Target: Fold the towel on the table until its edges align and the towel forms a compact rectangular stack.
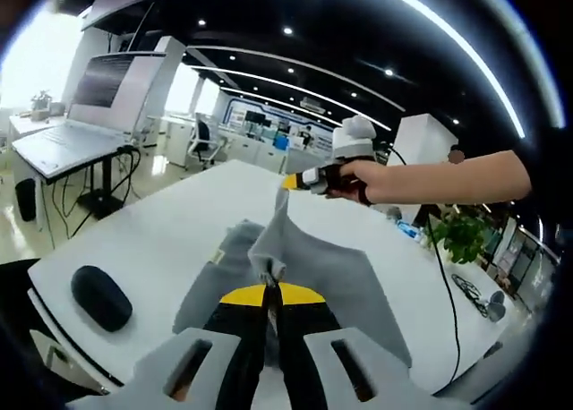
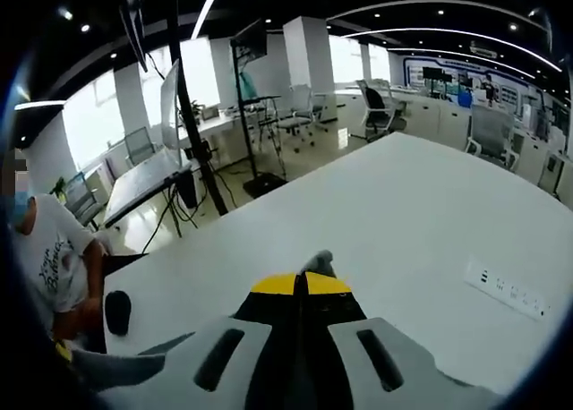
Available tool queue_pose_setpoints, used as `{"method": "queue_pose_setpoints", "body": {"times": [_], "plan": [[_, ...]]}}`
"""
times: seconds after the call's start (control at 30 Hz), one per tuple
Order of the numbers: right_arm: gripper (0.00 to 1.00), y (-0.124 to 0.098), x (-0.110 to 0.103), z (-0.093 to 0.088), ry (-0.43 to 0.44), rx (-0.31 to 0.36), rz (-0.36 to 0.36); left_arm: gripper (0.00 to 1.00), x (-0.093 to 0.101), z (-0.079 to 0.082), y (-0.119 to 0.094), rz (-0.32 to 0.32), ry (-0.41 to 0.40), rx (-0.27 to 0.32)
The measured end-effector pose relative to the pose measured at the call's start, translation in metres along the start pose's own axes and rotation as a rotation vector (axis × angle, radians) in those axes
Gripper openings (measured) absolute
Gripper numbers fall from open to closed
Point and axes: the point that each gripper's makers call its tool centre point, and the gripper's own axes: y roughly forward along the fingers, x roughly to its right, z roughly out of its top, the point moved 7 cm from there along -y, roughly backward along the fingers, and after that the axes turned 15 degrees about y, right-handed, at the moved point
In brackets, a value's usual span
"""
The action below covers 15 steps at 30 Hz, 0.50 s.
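Note:
A grey towel [image 1: 358,280] lies partly spread on the white table [image 1: 161,231]. In the left gripper view, my left gripper [image 1: 270,289] is shut on a bunched near edge of the towel. A hand holds my right gripper [image 1: 291,183] above the table's middle, shut on a towel corner, and a strip of cloth rises up to it. In the right gripper view, my right gripper [image 2: 303,280] has its yellow-tipped jaws shut, with a small grey tuft of towel [image 2: 319,261] poking out between them. More grey cloth [image 2: 116,367] hangs at the lower left.
A black oval object [image 1: 100,297] sits near the table's left corner. An open laptop [image 1: 76,123] stands on a desk at left. A black cable [image 1: 445,280] and a plant [image 1: 462,235] are at right. A power strip [image 2: 507,290] lies on the table; a person [image 2: 49,262] sits beside it.

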Motion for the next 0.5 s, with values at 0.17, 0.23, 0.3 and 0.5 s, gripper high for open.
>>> {"method": "queue_pose_setpoints", "body": {"times": [0.17, 0.23, 0.3, 0.5], "plan": [[0.00, 0.013, 0.001, -0.003, 0.021, -0.010, 0.006, 0.03, -0.006, -0.012, 0.005, 0.037, -0.032, -0.012], [0.00, 0.023, 0.003, -0.008, 0.024, -0.019, 0.005, 0.03, -0.008, -0.016, 0.008, 0.041, -0.041, -0.021], [0.00, 0.028, 0.004, -0.011, 0.026, -0.029, 0.002, 0.03, -0.010, -0.020, 0.011, 0.050, -0.048, -0.027], [0.00, 0.042, 0.005, -0.020, 0.012, -0.059, -0.004, 0.03, -0.023, -0.031, 0.018, 0.068, -0.078, -0.040]]}}
